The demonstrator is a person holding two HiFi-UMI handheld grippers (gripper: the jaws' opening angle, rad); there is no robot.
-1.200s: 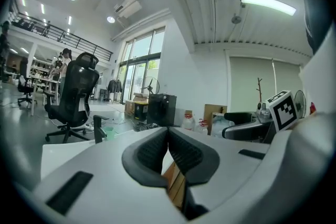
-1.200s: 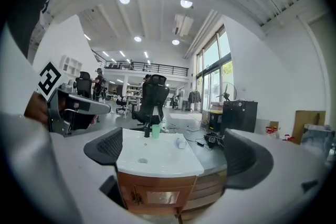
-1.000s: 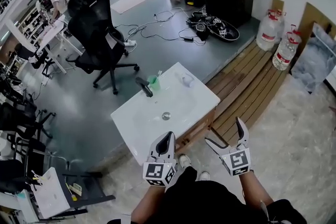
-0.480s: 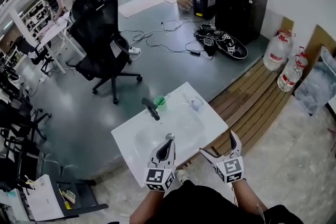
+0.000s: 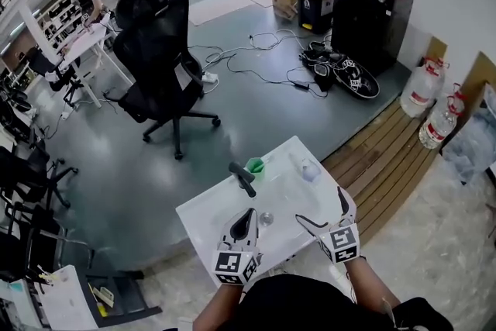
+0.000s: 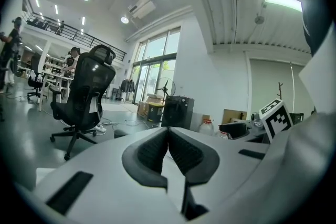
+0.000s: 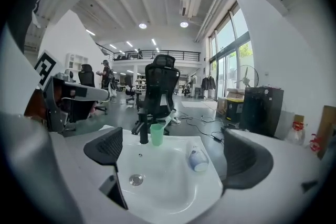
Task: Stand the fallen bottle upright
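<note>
The fallen bottle (image 5: pixel 308 170) is small and pale with a bluish label. It lies on its side on the right rim of the white sink (image 5: pixel 213 205), and its base (image 7: pixel 197 159) faces me in the right gripper view. A green cup (image 5: pixel 255 165) holding a toothbrush stands beside the black faucet (image 5: pixel 242 178). My right gripper (image 5: pixel 321 207) is open at the sink's near right edge, short of the bottle, with nothing between its fingers. At the sink's front edge, my left gripper (image 5: pixel 248 216) is shut and empty, and it (image 6: pixel 168 136) points over the basin.
A black office chair (image 5: pixel 167 50) stands on the grey floor behind the sink. Wooden slats (image 5: pixel 387 167), water jugs (image 5: pixel 425 89) and a black cabinet (image 5: pixel 372 8) are at the right. Cables and shoes (image 5: pixel 341 74) lie on the floor. Desks and chairs line the left.
The sink has come closer to me and both grippers now reach its near edge. The right gripper has moved toward the bottle. Their jaw states are unchanged.
</note>
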